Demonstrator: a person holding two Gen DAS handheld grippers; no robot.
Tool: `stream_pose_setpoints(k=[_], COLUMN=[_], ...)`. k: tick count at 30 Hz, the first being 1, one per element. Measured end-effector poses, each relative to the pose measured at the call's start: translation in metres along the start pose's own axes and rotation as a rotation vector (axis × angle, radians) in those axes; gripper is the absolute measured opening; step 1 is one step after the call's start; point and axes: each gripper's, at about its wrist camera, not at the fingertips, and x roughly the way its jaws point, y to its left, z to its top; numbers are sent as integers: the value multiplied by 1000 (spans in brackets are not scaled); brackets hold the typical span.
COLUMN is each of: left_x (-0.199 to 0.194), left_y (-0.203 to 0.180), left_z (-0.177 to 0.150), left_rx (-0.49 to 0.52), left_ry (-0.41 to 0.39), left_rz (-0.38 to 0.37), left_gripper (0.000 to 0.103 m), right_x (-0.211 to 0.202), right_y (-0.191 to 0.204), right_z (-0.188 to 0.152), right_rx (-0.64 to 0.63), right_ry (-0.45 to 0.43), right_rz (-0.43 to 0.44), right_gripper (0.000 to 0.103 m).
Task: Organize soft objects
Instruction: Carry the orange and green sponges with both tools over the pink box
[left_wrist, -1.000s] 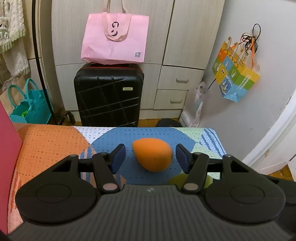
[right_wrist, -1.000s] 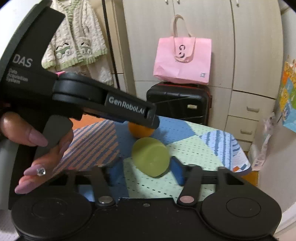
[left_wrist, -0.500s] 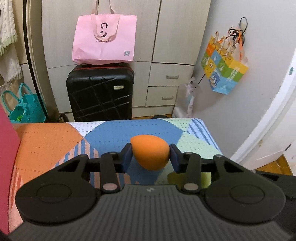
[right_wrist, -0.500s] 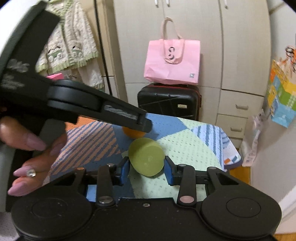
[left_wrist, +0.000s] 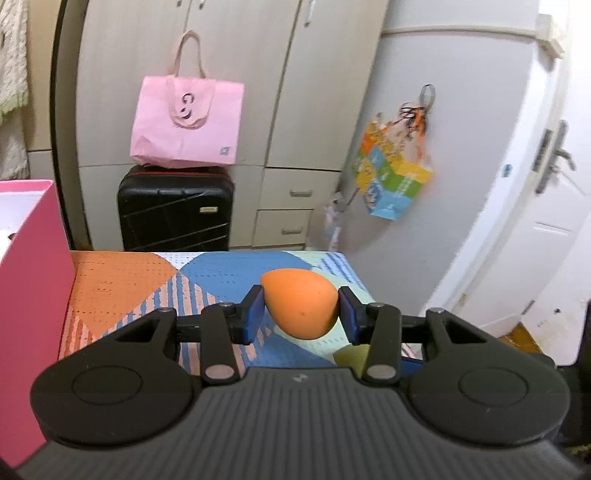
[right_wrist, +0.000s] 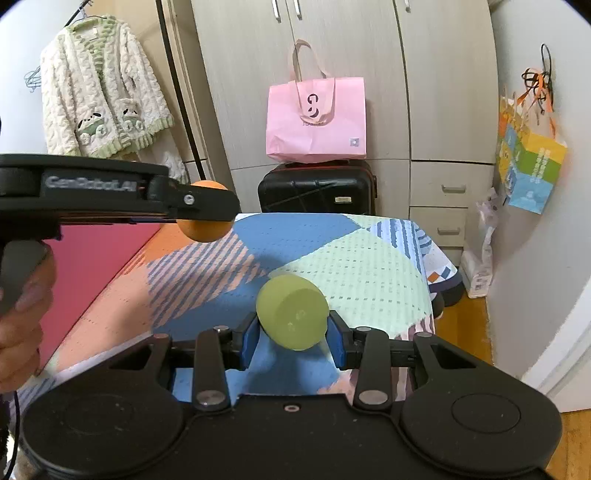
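Both claws are loaded: left gripper (left_wrist: 300, 319) has its blue pads pinching the orange egg-shaped makeup sponge (left_wrist: 299, 302) across its fat middle, and right gripper (right_wrist: 291, 334) is pinching the yellow-green egg-shaped sponge (right_wrist: 291, 312) w/ its flat end toward the camera. Both sponges look lifted clear of the bed's patchwork quilted cover (right_wrist: 351, 258); in the right view the orange one hangs well above the cover, over the striped patch twd the left edge. A tall pink box (left_wrist: 31, 314) stands at the left edge of the bed, just beside my left claw, its open top showing at upper left in the left view. My guess is that's where these go, so the step in hand is carry & drop. To do it well: keep squeeze light but steady, since soft foam can creep out if I clamp hard off-centre; raise the orange sponge above the box rim before swinging left, so it doesn't snag the wall; release only once it's inside the rim. Bring the right claw over after, not together w/ the left, so the two tools don't knock each other at the box mouth.
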Motion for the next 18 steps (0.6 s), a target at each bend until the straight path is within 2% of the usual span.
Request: stream_pose_setpoints(k=[3,7,10,13,16,18], left_x=[-19,-43,-57,-71,-87,-98], left_y=[1,2,3,6,10,13], left_z=[-4,-11,-17,-24,-32,-38], left_rx=[-3,14,33,30,11,7], left_ry=[-10,-15,19,46,77,88], left_rz=[-28,-32,-7,-15,-46,-66], left_gripper=[42,42,42,42,42,42], right_x=[-16,-35,-46,-56,-69,-80], right_y=[12,24,32,38,56,67], right_z=[-6,-16,-22,-26,-32,-37], right_rx=[7,32,38,87,48,35], right_ry=[-1,5,17,42,26,14], right_rz=[-30,-2,-2,41,-10,-11], right_gripper=[44,44,44,44,44,44])
